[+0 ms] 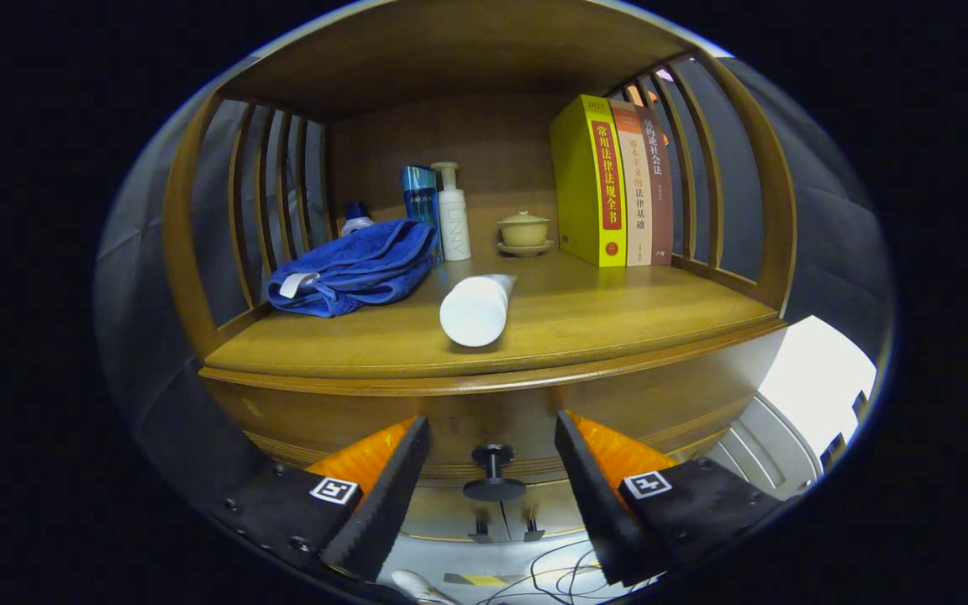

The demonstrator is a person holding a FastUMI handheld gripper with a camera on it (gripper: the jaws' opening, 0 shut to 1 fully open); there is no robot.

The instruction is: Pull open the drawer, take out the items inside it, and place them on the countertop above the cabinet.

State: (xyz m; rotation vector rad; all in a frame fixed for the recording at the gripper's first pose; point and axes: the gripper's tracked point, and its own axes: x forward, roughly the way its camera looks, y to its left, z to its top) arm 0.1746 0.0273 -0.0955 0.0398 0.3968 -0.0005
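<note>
My gripper stands open in front of the wooden cabinet, its two fingers spread wide with nothing between them. The drawer front is closed, just below the countertop edge. Its dark round knob sits between and slightly below my fingertips, a little ahead of them. On the countertop a white tube lies on its side with its cap end toward me. The drawer's contents are hidden.
A blue folded towel lies at the countertop's left. Behind it stand a small bottle, a blue box and a white pump bottle. A lidded cup and three upright books stand at the right. Cables trail on the floor.
</note>
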